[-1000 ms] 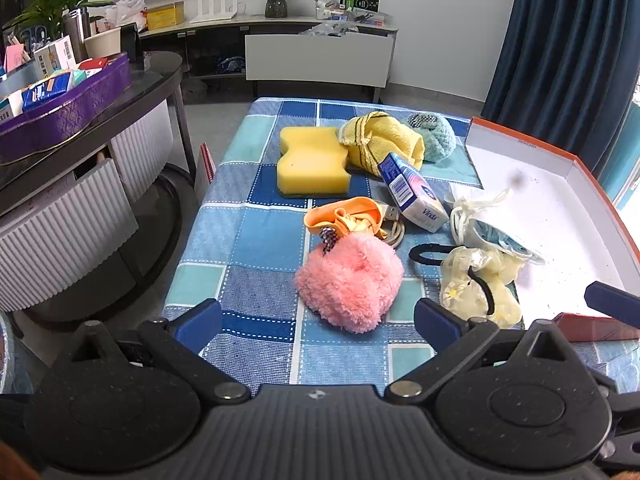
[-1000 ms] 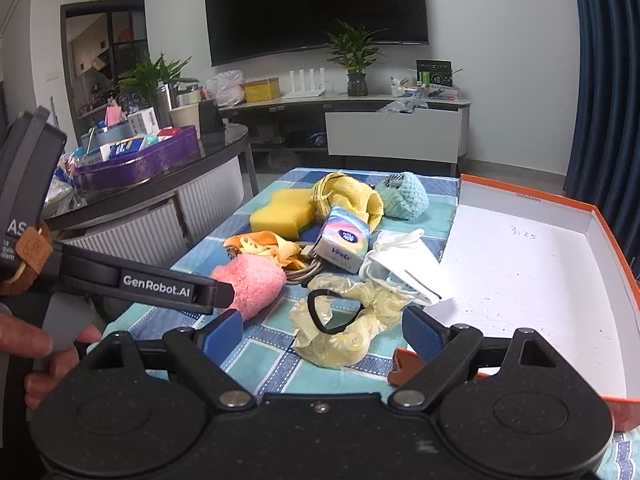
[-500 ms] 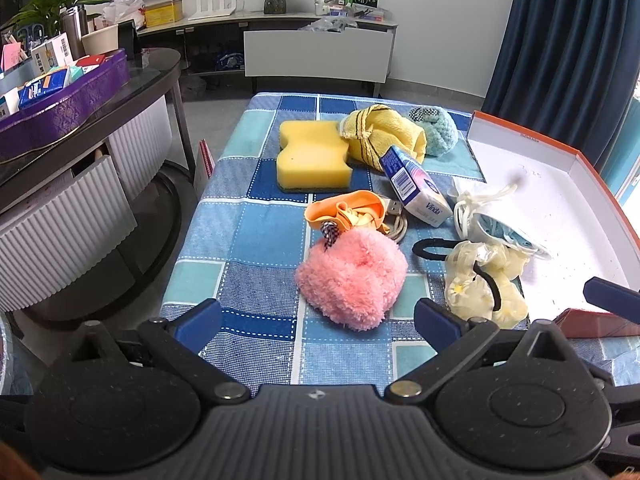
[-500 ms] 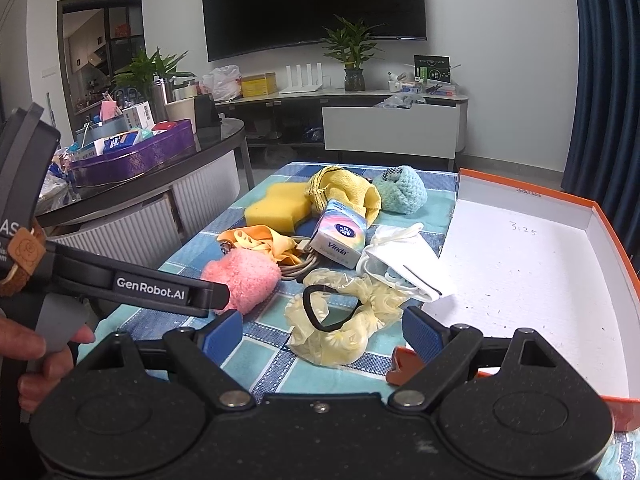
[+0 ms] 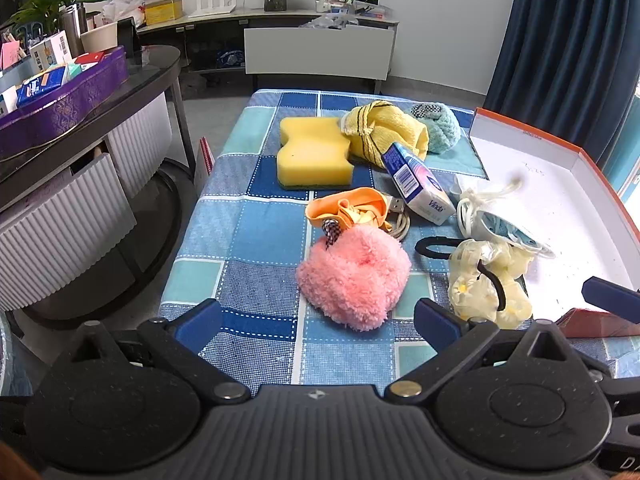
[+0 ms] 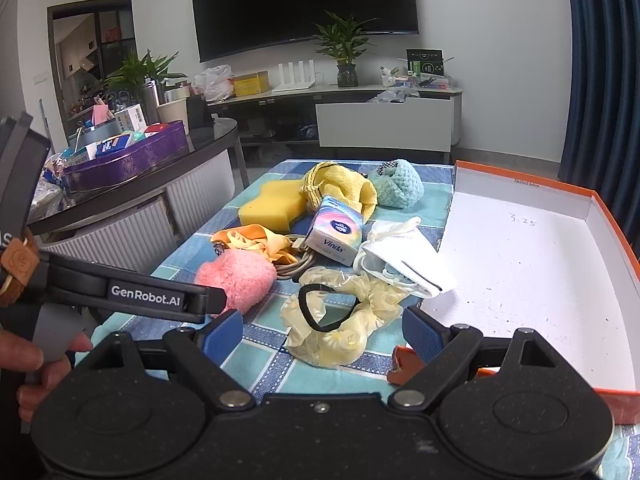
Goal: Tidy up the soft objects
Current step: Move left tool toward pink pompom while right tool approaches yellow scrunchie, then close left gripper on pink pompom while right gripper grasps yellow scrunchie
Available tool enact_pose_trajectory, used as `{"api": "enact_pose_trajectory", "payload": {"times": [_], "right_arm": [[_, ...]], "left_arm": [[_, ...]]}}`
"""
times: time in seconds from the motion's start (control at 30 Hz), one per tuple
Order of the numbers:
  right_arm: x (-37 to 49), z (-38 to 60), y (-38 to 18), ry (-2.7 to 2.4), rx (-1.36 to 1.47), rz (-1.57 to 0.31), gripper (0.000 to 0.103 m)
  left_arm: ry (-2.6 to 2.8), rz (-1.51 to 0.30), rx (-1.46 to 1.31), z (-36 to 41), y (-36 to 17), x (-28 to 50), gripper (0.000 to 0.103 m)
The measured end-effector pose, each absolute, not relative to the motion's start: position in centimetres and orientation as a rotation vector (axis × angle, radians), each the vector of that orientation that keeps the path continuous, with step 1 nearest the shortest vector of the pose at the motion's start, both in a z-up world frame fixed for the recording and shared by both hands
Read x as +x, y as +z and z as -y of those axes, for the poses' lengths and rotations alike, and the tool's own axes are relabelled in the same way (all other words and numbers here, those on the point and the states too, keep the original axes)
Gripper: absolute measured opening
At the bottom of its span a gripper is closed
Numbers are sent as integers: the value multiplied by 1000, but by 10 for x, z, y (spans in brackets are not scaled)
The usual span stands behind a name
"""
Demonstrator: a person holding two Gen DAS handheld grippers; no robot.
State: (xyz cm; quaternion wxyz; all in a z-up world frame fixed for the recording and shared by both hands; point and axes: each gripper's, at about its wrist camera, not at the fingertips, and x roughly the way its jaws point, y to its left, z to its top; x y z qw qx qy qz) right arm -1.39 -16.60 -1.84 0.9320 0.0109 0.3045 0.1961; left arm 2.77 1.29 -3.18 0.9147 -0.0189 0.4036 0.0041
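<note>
**Soft objects still loose on table; box unfilled**

Soft objects lie clustered on the checked cloth (image 5: 248, 216), just left of the box (image 6: 520, 272), which holds nothing. Left gripper (image 5: 318, 318) hangs spread and empty, lined up on the pink puff (image 5: 354, 280), likely its first pick. Right gripper (image 6: 322, 330) hangs spread and empty before the scrunchie (image 6: 340, 320), nearest the box, for a short carry.

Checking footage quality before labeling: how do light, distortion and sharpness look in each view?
Left wrist view: even daylight, soft shadows, pink plush sharp, fisheye bending the curtain edges. Right wrist view: dimmer, orange-rimmed box floor bright white, TV dark without glare, yellow scrunchie in focus.
</note>
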Motion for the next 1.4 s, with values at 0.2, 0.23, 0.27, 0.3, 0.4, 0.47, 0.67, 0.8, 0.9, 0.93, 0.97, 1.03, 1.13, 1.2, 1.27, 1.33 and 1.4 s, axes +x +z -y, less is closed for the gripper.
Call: {"api": "enact_pose_trajectory", "payload": {"times": [0.2,0.23,0.27,0.3,0.4,0.47,0.67,0.8,0.9,0.93,0.97,1.03,1.13,1.2,1.27,1.33,1.4], "right_arm": [[-14,165,-19,398,19,-621,102],[-14,165,-19,398,20,-620,102],[-14,165,-19,398,19,-621,102],[-14,165,-19,397,19,-620,102],[-14,165,-19,399,19,-623,102],[-13,166,-19,400,17,-623,102],[-10,165,-21,399,14,-630,102],[-9,164,-21,401,11,-632,102],[-8,163,-23,400,5,-635,102],[-8,163,-24,398,4,-636,102],[-8,163,-24,398,4,-635,102],[-7,163,-25,399,6,-637,102],[-6,163,-26,398,3,-639,102],[-4,163,-27,396,5,-639,102],[-2,163,-29,396,5,-643,102],[-1,162,-30,395,0,-641,102],[0,161,-32,394,-6,-642,102]], "left_arm": [[6,-831,-39,-13,-33,28,103],[5,-832,-39,-13,-33,28,103],[4,-832,-38,-13,-33,28,103],[4,-832,-38,-13,-33,28,103],[3,-833,-36,-12,-33,28,103],[5,-834,-36,-13,-34,29,103],[6,-837,-36,-13,-34,30,103],[4,-840,-39,-14,-36,32,103],[3,-842,-35,-15,-37,35,103],[3,-841,-36,-15,-37,36,103],[0,-842,-37,-15,-37,37,103],[-4,-842,-36,-14,-38,38,103],[-8,-845,-40,-14,-40,40,103],[-10,-850,-43,-14,-42,43,103],[-18,-852,-52,-14,-44,47,103],[-27,-850,-58,-13,-45,51,103],[-33,-849,-64,-13,-47,57,103]]}}
